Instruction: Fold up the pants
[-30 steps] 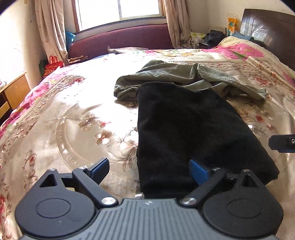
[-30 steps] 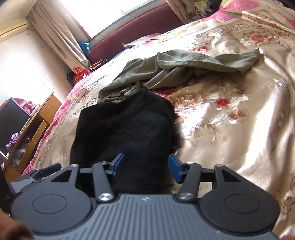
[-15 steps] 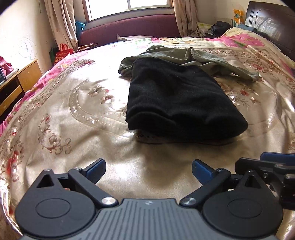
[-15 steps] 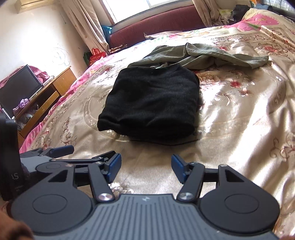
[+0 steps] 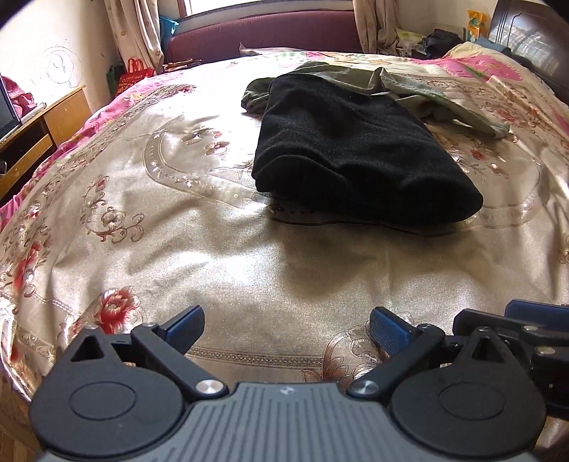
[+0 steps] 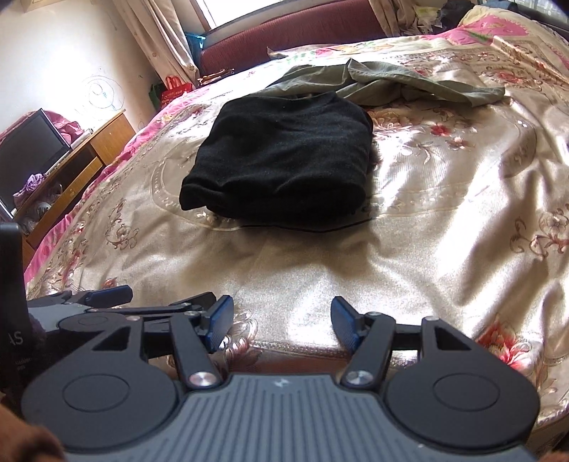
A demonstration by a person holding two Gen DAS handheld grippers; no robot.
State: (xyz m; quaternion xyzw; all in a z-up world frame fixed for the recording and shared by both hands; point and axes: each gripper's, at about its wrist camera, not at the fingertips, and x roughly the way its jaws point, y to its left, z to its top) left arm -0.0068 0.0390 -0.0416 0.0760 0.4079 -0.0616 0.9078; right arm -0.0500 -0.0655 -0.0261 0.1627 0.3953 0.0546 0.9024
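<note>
Black pants (image 5: 355, 149) lie folded into a thick rectangle on the floral bedspread (image 5: 249, 270), also seen in the right wrist view as black pants (image 6: 284, 156). My left gripper (image 5: 286, 320) hangs open over bare bedspread near the bed's front edge, well short of the pants, with nothing between its blue pads. My right gripper (image 6: 282, 314) is open too, empty, at about the same distance from the pants. Each gripper shows at the edge of the other's view: the right gripper (image 5: 533, 320) and the left gripper (image 6: 106, 296) stand side by side.
A crumpled olive-green garment (image 5: 409, 81) lies just behind the black pants, touching their far edge. A wooden cabinet (image 5: 46, 121) with a TV (image 6: 32, 149) stands left of the bed. A maroon sofa (image 5: 266, 35) sits under the window; a dark headboard (image 5: 533, 28) is far right.
Both grippers have drawn back from the folded black pants toward the bed's front edge. A second ago their fingers were at the pants' near edge; bare bedspread now lies between.
</note>
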